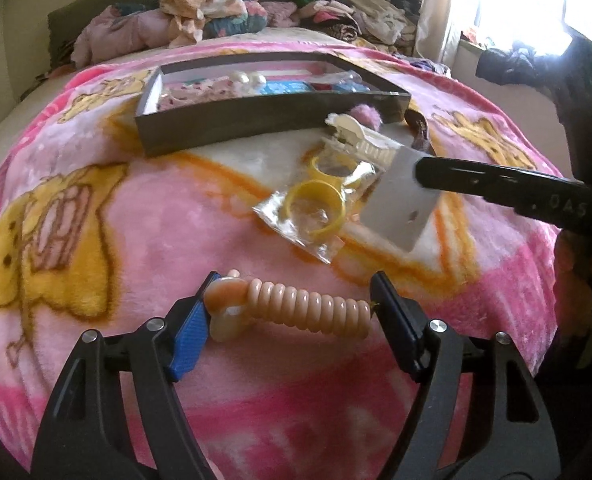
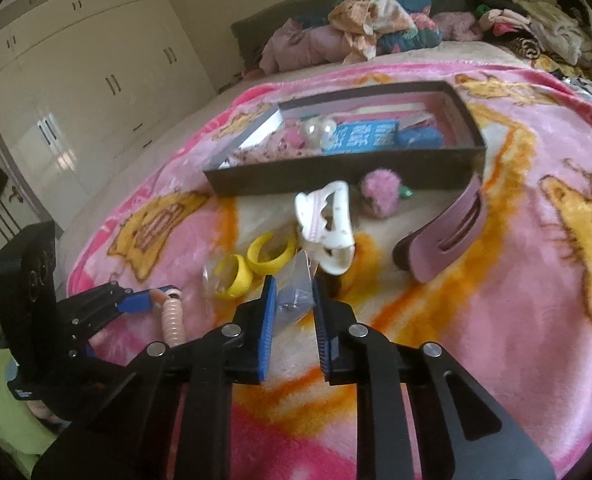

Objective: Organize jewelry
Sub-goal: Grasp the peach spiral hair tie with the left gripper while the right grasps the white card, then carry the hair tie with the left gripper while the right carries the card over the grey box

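A peach spiral hair tie with a peach ring at its left end spans the fingers of my left gripper, which is shut on it just above the pink blanket; it also shows in the right wrist view. My right gripper is shut on a small grey card in clear wrap, seen in the left wrist view as a grey card. A clear bag with yellow rings lies beside it. A dark open box holding jewelry sits beyond.
A white claw clip, a pink fuzzy pom and a mauve hair clip lie in front of the box. Piled clothes sit at the bed's head. White wardrobes stand left.
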{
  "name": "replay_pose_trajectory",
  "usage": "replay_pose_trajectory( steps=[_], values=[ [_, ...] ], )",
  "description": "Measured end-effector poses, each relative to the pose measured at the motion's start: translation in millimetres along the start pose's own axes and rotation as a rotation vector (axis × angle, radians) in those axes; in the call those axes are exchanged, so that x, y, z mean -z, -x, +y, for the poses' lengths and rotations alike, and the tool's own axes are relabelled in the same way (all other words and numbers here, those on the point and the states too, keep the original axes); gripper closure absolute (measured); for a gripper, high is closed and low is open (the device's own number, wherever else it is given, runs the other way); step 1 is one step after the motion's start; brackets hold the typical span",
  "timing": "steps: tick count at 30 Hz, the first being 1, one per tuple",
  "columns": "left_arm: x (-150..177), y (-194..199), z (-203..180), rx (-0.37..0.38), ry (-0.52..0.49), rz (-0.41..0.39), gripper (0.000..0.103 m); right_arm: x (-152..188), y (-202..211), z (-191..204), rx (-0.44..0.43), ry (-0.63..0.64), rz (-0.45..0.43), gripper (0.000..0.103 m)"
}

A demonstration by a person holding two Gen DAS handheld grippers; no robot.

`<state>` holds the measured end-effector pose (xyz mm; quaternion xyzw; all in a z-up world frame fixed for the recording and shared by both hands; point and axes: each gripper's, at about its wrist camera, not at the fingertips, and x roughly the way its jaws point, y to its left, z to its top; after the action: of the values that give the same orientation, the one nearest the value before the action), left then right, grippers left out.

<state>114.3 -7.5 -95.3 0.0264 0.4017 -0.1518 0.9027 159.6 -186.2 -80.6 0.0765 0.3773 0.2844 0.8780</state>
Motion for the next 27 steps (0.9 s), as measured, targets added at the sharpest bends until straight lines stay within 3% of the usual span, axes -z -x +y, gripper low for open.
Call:
replay_pose_trajectory(
  steps=[14, 27],
  values=[
    [-20.1, 18.3, 9.9, -0.013, 0.024, -0.068, 0.037, -9.3, 26.9, -10.9, 0.069, -0.010, -0.069, 0.086],
    [-57.1, 10.3, 4.2, -0.019, 0.003, -0.106, 0.037, -33.8, 39.1, -22.9, 0.132, -0.011, -0.124, 0.086]
  ],
)
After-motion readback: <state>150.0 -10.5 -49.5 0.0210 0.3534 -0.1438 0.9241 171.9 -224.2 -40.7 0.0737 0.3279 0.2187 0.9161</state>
